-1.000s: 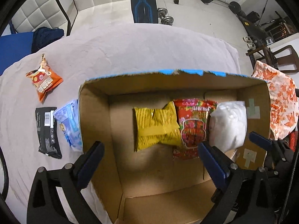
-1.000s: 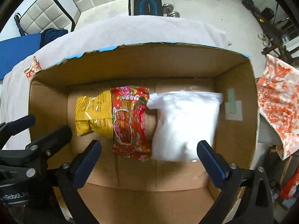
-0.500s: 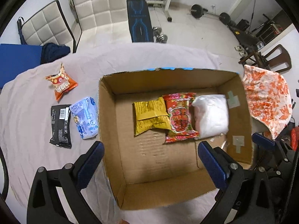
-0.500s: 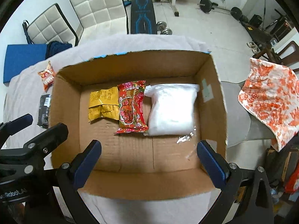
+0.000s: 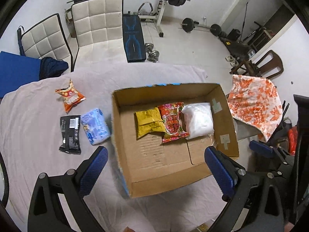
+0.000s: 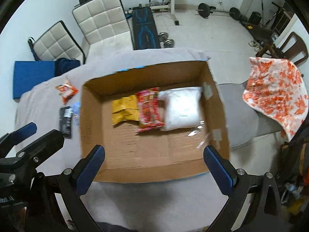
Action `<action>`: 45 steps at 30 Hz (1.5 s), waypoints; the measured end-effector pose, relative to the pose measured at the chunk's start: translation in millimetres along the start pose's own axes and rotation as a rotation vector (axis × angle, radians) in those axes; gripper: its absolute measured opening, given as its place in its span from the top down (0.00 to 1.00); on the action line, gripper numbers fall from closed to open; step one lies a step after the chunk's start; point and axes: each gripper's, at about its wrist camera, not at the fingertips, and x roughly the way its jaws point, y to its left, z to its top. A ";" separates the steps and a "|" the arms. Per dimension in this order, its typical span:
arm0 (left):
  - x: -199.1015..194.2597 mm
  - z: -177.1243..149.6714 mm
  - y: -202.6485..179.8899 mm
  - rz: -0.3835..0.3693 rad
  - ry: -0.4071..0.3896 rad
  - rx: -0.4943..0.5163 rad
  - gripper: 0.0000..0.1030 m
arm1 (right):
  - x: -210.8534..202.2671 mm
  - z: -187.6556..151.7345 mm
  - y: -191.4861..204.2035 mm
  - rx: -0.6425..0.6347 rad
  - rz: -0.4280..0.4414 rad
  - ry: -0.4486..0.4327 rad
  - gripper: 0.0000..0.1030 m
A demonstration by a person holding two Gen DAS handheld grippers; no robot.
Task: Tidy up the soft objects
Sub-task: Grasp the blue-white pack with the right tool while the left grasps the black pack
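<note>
An open cardboard box (image 5: 123, 135) (image 6: 90, 119) stands on a table with a pale cloth. In it lie a yellow packet (image 5: 148, 123) (image 6: 125, 110), a red packet (image 5: 172, 123) (image 6: 149, 110) and a white bag (image 5: 198, 119) (image 6: 181, 108), side by side along its far wall. Left of the box lie an orange snack packet (image 5: 70, 96) (image 6: 66, 91), a black packet (image 5: 70, 133) (image 6: 66, 120) and a light blue packet (image 5: 95, 128). My left gripper (image 5: 154, 171) and right gripper (image 6: 154, 169) are open and empty, high above the box's near side.
An orange-and-white patterned cloth (image 5: 255, 104) (image 6: 278, 94) hangs over a chair at the right. White padded chairs (image 5: 96, 23), a blue mat (image 5: 17, 71) and a weight bench (image 5: 133, 38) stand beyond the table. The left gripper's body shows at the lower left of the right wrist view (image 6: 29, 150).
Both grippers have pulled up and back from the box, so the whole box and the packets on the table now show. The packets in the box have not moved.
</note>
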 end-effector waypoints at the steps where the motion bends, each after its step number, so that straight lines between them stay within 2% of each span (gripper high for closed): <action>1: -3.4 -0.4 4.6 -0.002 -0.006 -0.001 0.00 | -1.4 0.1 5.3 0.005 0.010 -0.001 0.00; 6: -30.7 -0.9 49.7 0.027 -0.050 -0.031 0.00 | -4.8 6.0 57.7 -0.007 0.093 0.003 0.00; 10: -46.1 2.2 103.5 0.086 -0.076 -0.077 0.00 | 6.1 18.3 125.0 -0.081 0.150 0.026 0.00; 12: -49.6 3.5 133.7 0.139 -0.081 -0.105 0.00 | 16.7 23.5 153.2 -0.116 0.173 0.044 0.00; 16: -42.0 6.0 195.7 0.260 -0.060 -0.180 0.00 | 65.0 39.9 218.8 -0.186 0.213 0.149 0.00; 18: -32.7 5.9 219.5 0.285 -0.041 -0.215 0.00 | 100.1 50.7 244.3 -0.199 0.208 0.222 0.00; 23: 13.2 4.8 276.6 0.347 0.036 -0.288 0.00 | 173.2 69.2 273.1 -0.192 0.154 0.330 0.00; 26: 43.1 0.4 298.7 0.349 0.098 -0.315 0.00 | 212.9 77.6 286.0 -0.190 0.120 0.384 0.07; 29: 64.8 -2.7 310.6 0.346 0.137 -0.328 0.00 | 239.8 80.4 291.9 -0.204 0.085 0.420 0.17; 32: 81.3 -6.1 316.2 0.344 0.161 -0.328 0.00 | 260.4 81.6 300.9 -0.256 -0.030 0.422 0.18; 34: 92.1 -8.3 315.4 0.332 0.175 -0.323 0.00 | 269.9 81.9 314.9 -0.310 -0.033 0.424 0.25; 35: 96.6 -8.4 314.7 0.326 0.182 -0.317 0.00 | 275.0 81.0 316.9 -0.313 -0.050 0.438 0.32; 38: 108.6 -9.8 314.4 0.320 0.207 -0.300 0.00 | 300.5 81.1 315.9 -0.304 -0.114 0.487 0.38; 39: 111.8 -9.8 313.8 0.318 0.211 -0.295 0.00 | 309.1 81.4 312.4 -0.290 -0.125 0.501 0.44; 41: 121.2 -10.5 313.6 0.313 0.225 -0.288 0.00 | 319.6 82.5 307.6 -0.266 -0.103 0.515 0.44; 45: 135.2 -14.5 313.5 0.286 0.249 -0.290 0.00 | 318.0 86.6 310.6 -0.310 -0.107 0.499 0.56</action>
